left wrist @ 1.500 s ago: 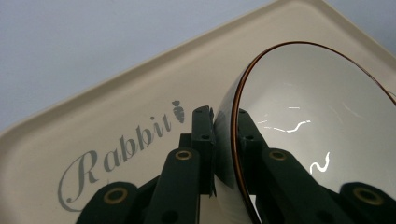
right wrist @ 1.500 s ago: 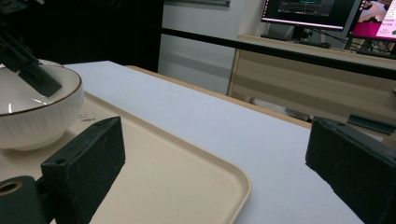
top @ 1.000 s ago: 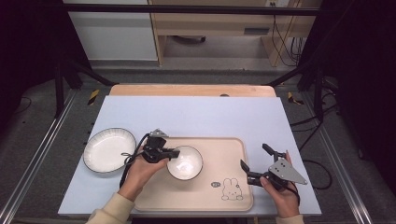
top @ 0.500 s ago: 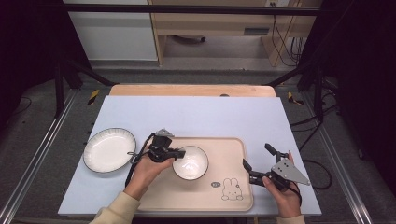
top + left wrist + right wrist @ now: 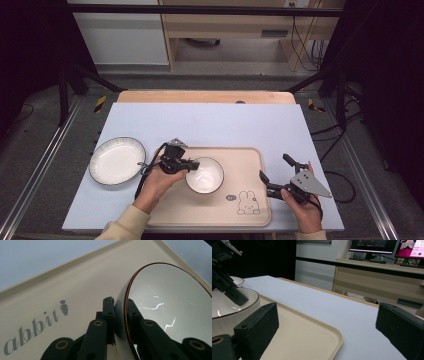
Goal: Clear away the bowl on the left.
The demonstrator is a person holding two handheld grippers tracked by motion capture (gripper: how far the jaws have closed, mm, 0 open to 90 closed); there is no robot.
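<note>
High view: a pale blue sheet (image 5: pixel 225 125) is seen covering the counter (image 5: pixel 205 96), whose wooden far edge is left exposed. A beige rectangular plastic tray (image 5: pixel 250 165) with a printed rabbit figure (image 5: pixel 247 203) is located at the near edge of the counter, right of centre. A small white ceramic bowl with a thin brown rim (image 5: pixel 204 175) is positioned over the left half of the tray. The left gripper (image 5: pixel 188 164) is pinched on the left rim of the bowl, one jaw inside and one outside; it is held by the left hand (image 5: pixel 156 181). In the left gripper view, the bowl wall (image 5: pixel 160 307) is seen clamped between the two black jaws, with the tray floor (image 5: pixel 62 290) and grey lettering (image 5: pixel 32 330) behind it. Whether the bowl rests on the tray cannot be told.

A white round fluted plate with a dark rim (image 5: pixel 117 161) lies on the sheet near the left edge of the counter, apart from the tray.

The right gripper (image 5: pixel 274 174) is held by the right hand (image 5: pixel 302 207) at the right edge of the tray, with its jaws spread wide and nothing between them. In the right gripper view, the tray corner (image 5: pixel 332 336) is visible between the jaws, and the bowl (image 5: pixel 232 307) appears at the left.
</note>
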